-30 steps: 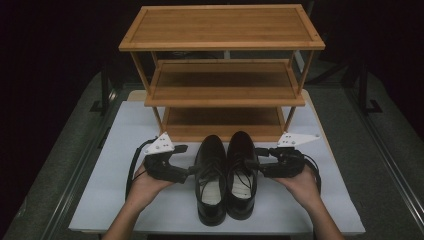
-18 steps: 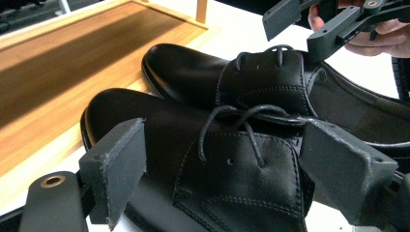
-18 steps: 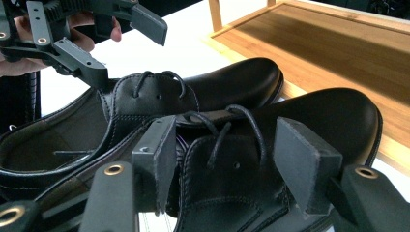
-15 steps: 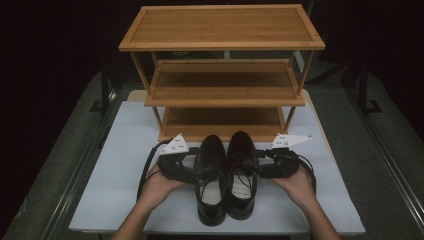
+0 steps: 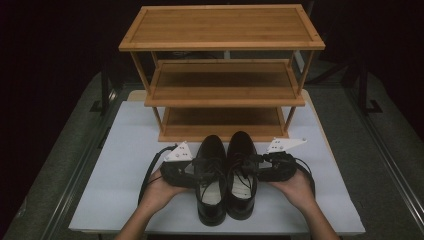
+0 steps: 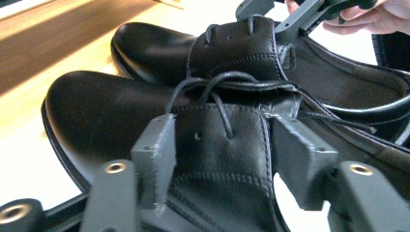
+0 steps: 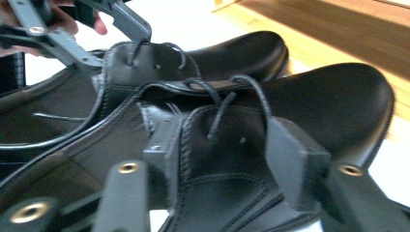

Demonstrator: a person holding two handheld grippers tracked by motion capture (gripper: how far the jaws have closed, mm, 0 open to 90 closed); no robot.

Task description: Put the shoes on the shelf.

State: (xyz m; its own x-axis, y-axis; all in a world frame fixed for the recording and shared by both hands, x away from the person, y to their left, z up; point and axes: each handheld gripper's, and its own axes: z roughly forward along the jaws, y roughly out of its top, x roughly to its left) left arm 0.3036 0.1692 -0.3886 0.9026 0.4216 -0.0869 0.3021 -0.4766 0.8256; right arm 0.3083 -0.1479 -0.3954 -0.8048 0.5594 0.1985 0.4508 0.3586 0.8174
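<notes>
Two black leather lace-up shoes stand side by side on the white table, toes toward the rack: the left shoe [image 5: 210, 150] and the right shoe [image 5: 242, 145]. My left gripper [image 5: 196, 170] comes in from the left. Its jaws have just been closing and now pinch the left shoe's [image 6: 96, 111] laced flap in the left gripper view, my left gripper [image 6: 222, 150] pressing both sides. My right gripper [image 5: 257, 165] comes from the right. Its jaws have also just been closing, and in the right gripper view my right gripper [image 7: 227, 154] squeezes the right shoe's [image 7: 338, 101] flap.
A wooden three-shelf rack [image 5: 220, 30] stands right behind the shoes' toes, its lowest shelf [image 5: 220, 122] bare. The white tabletop [image 5: 125, 165] has free room to both sides. A black cable loops beside each hand. Dark floor surrounds the table.
My left gripper slid rightward onto the left shoe and its jaws narrowed onto the flap. The right gripper stayed at the right shoe and tightened slightly.
</notes>
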